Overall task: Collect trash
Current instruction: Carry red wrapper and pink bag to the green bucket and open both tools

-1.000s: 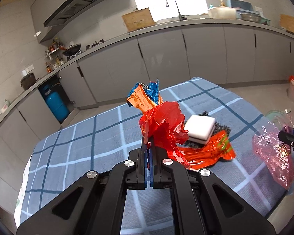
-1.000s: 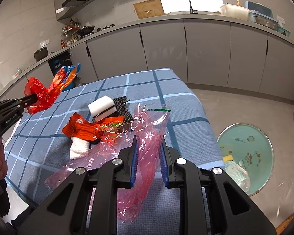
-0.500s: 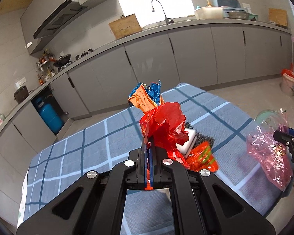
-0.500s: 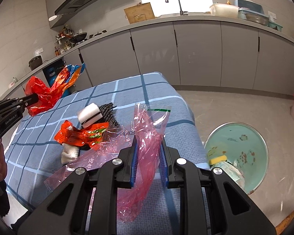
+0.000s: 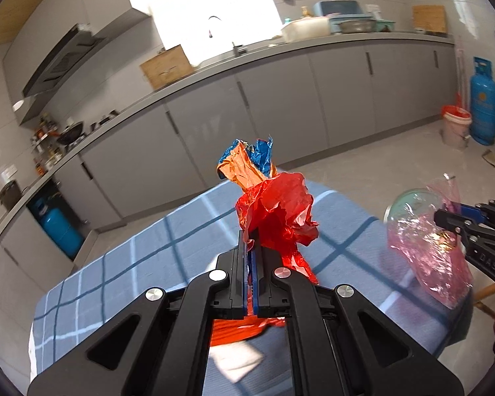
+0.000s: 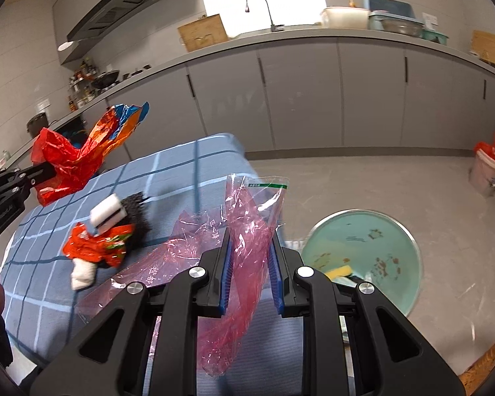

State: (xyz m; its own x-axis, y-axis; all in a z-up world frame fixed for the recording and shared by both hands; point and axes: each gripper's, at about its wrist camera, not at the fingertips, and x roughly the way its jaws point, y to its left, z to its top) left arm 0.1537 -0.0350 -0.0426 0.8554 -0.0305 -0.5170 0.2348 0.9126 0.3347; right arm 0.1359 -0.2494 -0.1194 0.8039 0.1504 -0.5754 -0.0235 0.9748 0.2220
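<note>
My left gripper (image 5: 251,247) is shut on a crumpled red plastic wrapper (image 5: 277,211) with an orange and blue foil end, held above the blue checked tablecloth (image 5: 148,250). It also shows in the right wrist view (image 6: 66,158). My right gripper (image 6: 249,231) is shut on a pink clear plastic bag (image 6: 247,231) near the table's right edge; it shows at the right of the left wrist view (image 5: 429,247). A green round bin (image 6: 363,257) with trash stands on the floor to the right. An orange wrapper (image 6: 95,247), a white sponge (image 6: 107,214) and a black scrubber (image 6: 135,221) lie on the cloth.
Grey kitchen cabinets (image 6: 313,99) with a sink run along the back wall. A blue gas cylinder (image 5: 483,99) and a white bucket with a red bag (image 5: 455,125) stand at the far right. Another blue cylinder (image 5: 61,231) sits under the left counter.
Both grippers have swung to the right, toward the table edge and the bin, each still holding its piece. The left gripper has risen and passed over the sponge and orange wrapper.
</note>
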